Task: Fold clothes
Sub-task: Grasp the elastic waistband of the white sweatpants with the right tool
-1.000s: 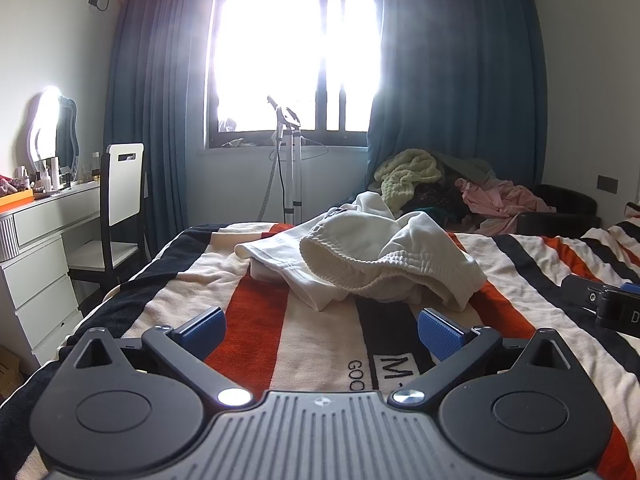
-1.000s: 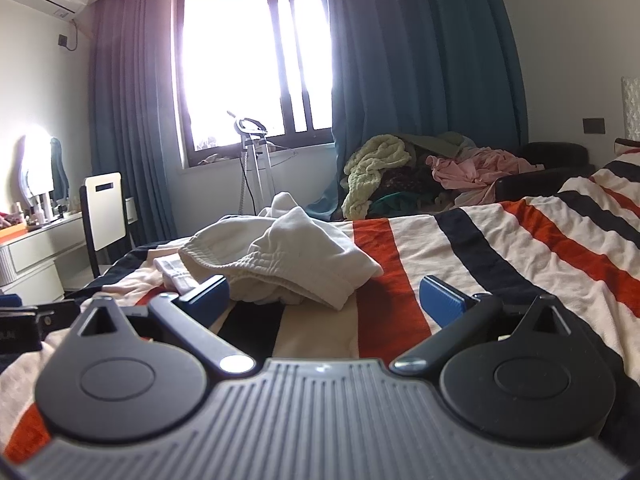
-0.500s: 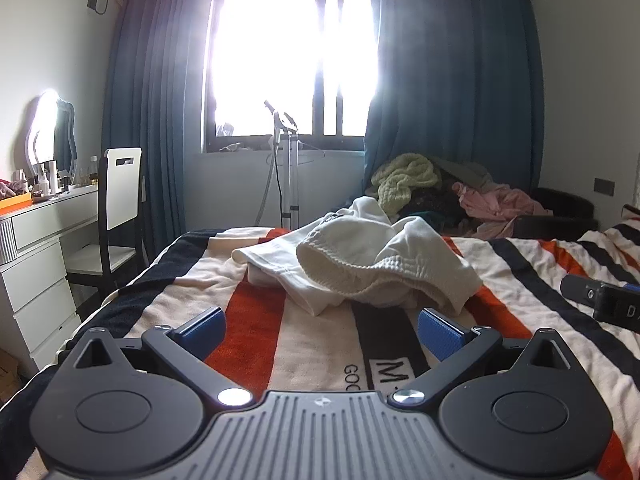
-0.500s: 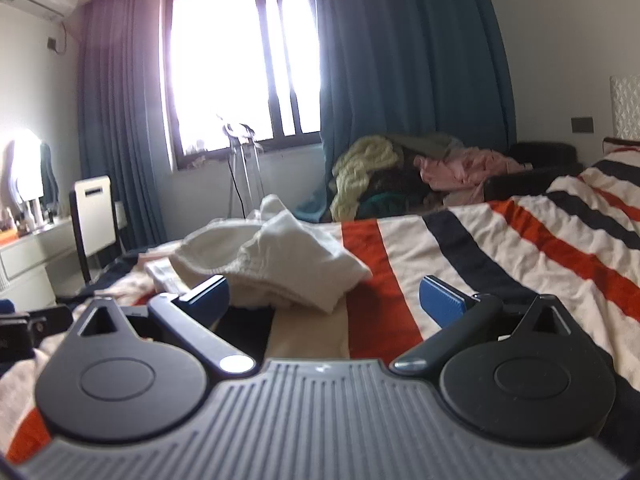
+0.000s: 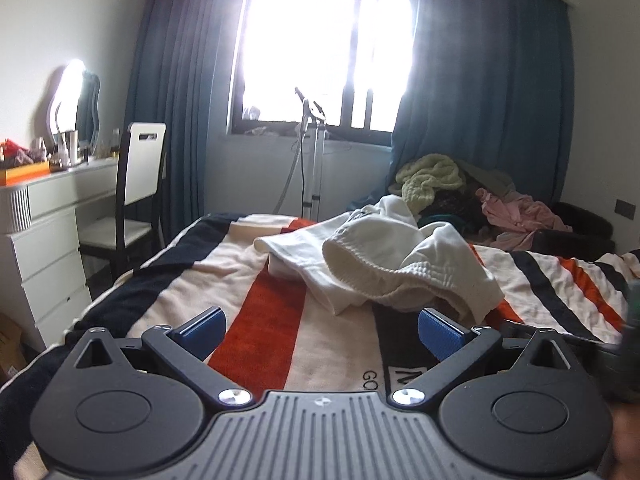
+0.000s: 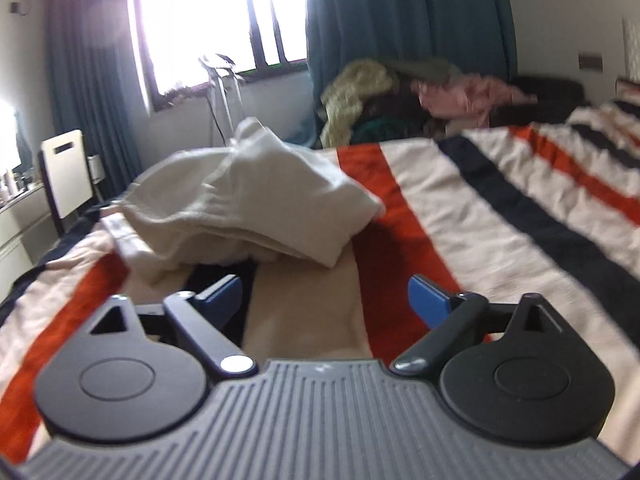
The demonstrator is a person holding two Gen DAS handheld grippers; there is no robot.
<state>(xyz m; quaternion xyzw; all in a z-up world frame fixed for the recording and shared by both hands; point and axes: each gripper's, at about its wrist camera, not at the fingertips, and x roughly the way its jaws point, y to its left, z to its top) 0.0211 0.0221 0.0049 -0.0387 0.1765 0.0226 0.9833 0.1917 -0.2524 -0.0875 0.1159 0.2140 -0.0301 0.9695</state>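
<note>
Bed (image 5: 256, 280): covered by a striped blanket (image 6: 500, 216) in cream, orange-red and black bands, with partly legible dark lettering near the lower edge in the left wrist view. One crumpled white garment (image 5: 384, 264) lies directly on the blanket, bunched, elastic ribbed waistband turned up and open. A flatter white layer extends from beneath the garment, on its window side.

white garment (image 5: 400, 264): soft ribbed cloth | striped blanket (image 5: 256, 316): napped cloth | curtains (image 5: 480, 92): matt cloth
</note>
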